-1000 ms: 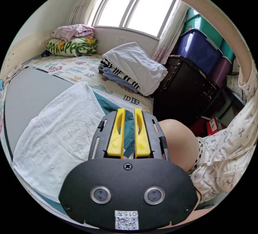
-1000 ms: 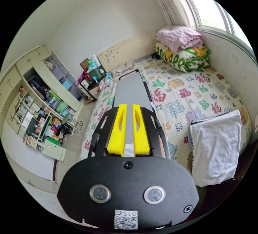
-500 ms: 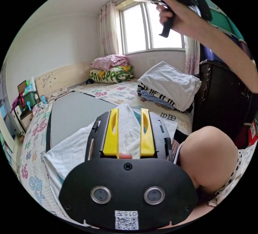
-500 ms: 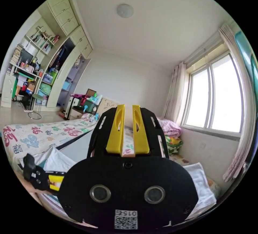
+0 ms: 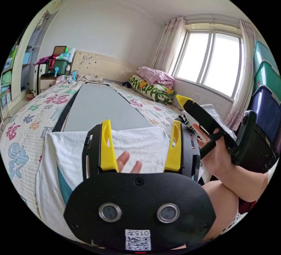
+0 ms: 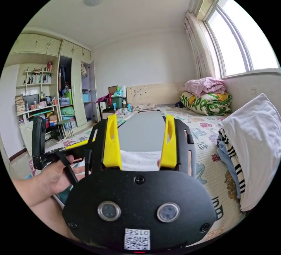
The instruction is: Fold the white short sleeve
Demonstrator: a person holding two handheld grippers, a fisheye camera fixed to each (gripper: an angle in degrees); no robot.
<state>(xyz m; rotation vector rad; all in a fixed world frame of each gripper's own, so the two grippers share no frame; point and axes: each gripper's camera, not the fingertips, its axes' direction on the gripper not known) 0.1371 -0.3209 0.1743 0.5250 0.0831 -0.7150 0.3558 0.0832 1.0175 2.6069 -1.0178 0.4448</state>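
1. The white shirt (image 5: 140,146) lay flat on the near end of the bed (image 5: 29,126), with a bit of teal cloth (image 5: 63,178) peeking out at one edge. It also showed between the jaws in the right gripper view (image 6: 140,161).
2. The far edge of the shirt rested on a long grey board (image 5: 99,108) that ran up the middle of the bed.
3. The left hand-held gripper (image 5: 140,146) was above the shirt with its yellow jaws spread wide apart, holding nothing. Two fingertips (image 5: 123,159) showed between the jaws.
4. The right hand-held gripper (image 6: 140,146) had its jaws spread wide too, and it held nothing.
5. In the left gripper view, a hand (image 5: 216,155) held the right hand-held gripper just beside the shirt.
6. A pile of folded clothes (image 6: 251,149) with a white one on top sat on the bed near the window (image 5: 213,61).
7. A pink blanket (image 5: 155,76) lay on a green and yellow one by the headboard.
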